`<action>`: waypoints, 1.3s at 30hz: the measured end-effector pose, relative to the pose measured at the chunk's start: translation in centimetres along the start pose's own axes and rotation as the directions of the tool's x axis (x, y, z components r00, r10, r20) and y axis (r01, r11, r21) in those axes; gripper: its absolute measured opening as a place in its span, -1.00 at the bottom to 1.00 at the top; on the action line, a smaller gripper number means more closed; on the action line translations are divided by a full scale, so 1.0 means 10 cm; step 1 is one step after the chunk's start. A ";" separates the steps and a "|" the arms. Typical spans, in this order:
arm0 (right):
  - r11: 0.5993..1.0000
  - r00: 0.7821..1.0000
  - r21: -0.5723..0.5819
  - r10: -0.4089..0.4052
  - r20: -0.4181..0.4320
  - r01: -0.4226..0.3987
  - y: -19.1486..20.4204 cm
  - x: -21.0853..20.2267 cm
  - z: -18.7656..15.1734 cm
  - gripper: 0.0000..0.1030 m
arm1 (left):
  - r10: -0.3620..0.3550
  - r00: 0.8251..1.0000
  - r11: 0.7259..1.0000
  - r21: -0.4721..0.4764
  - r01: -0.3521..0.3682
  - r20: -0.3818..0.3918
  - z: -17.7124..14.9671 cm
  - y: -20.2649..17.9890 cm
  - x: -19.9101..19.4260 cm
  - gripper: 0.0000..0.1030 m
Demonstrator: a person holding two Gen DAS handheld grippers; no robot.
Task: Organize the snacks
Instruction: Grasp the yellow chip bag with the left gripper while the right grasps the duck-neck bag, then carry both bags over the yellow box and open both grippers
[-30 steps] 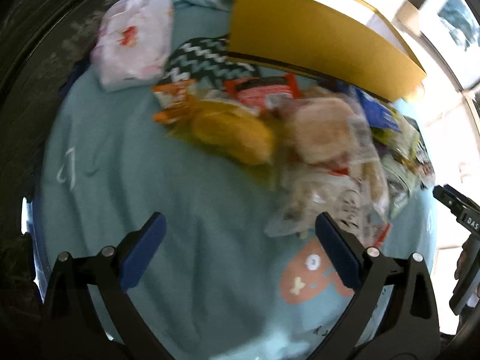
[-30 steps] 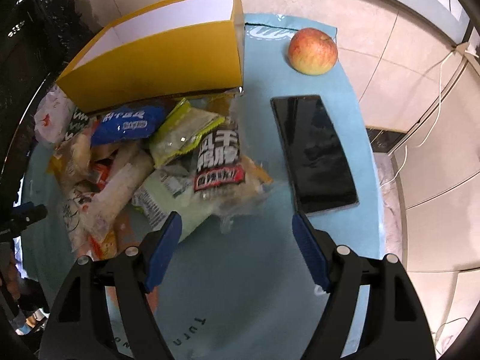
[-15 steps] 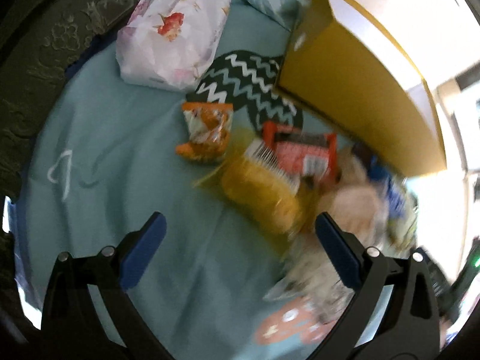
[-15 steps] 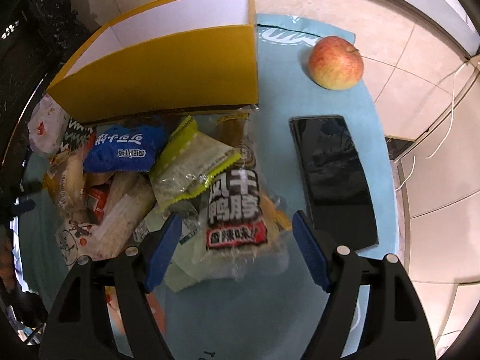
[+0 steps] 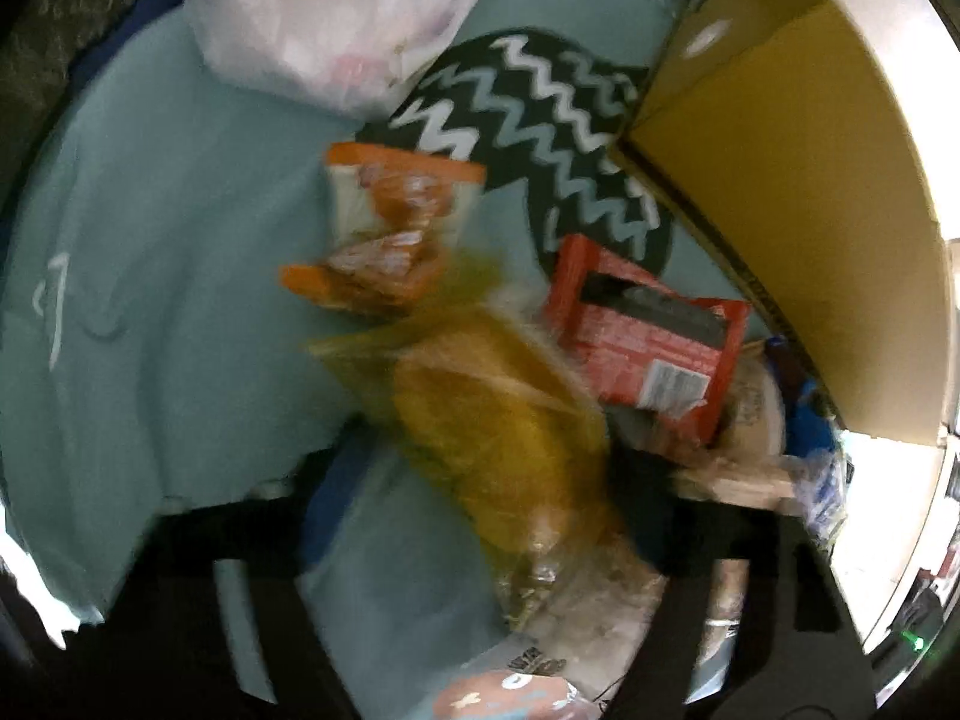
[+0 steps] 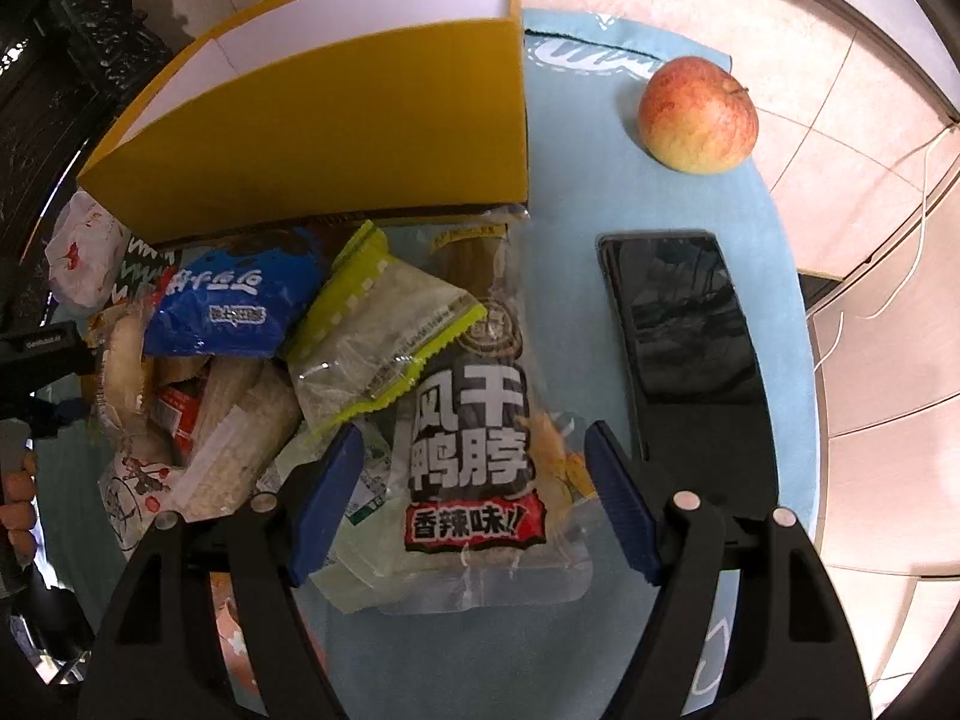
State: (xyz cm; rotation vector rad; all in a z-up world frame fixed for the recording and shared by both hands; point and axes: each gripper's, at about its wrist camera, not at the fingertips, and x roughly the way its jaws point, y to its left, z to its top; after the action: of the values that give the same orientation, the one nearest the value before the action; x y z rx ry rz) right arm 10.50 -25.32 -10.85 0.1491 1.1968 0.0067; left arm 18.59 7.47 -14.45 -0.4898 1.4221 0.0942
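In the left wrist view, my left gripper (image 5: 489, 462) has its jaws closing on a yellow snack packet (image 5: 498, 420), which fills the gap between the blurred fingers. An orange packet (image 5: 390, 228) and a red packet (image 5: 648, 348) lie just beyond it. In the right wrist view, my right gripper (image 6: 474, 504) stands open over a clear packet with large black characters (image 6: 474, 438), a pad on either side and apart from it. A green-edged packet (image 6: 384, 336) and a blue packet (image 6: 234, 300) lie in the pile to the left. The yellow box (image 6: 336, 132) stands behind the pile.
A dark phone (image 6: 690, 348) lies on the pale blue cloth (image 6: 570, 180) right of the pile, with an apple (image 6: 696, 114) beyond it. A white flowered bag (image 5: 348, 18) sits at the far left. Tiled floor (image 6: 870, 120) lies past the table's right edge.
My left gripper swung left along the pile and dropped, and its wide jaws came in around the yellow packet. My right gripper moved forward over the packet with black characters, still open.
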 end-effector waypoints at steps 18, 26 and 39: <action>0.994 0.998 -0.106 -0.024 -0.065 0.017 0.04 0.29 0.20 -0.09 | -0.040 0.994 0.990 0.140 0.025 0.106 -0.40 0.15 -0.59 -0.21; 0.991 0.992 0.039 0.127 -0.027 -0.126 -0.18 -0.11 0.14 -0.44 | -0.076 0.989 0.985 0.161 0.055 0.129 -0.47 0.22 -0.76 -0.21; 0.905 0.917 0.153 0.385 0.103 -0.397 -0.40 -0.86 -0.06 -0.43 | -0.135 0.979 0.963 0.252 0.093 0.155 -0.59 0.00 -1.06 -0.21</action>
State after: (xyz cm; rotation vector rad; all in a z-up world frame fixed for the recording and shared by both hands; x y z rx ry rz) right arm 6.50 -30.00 -3.53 0.5367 1.0788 0.2509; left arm 11.43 7.68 -4.64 -0.3512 1.2144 -0.1285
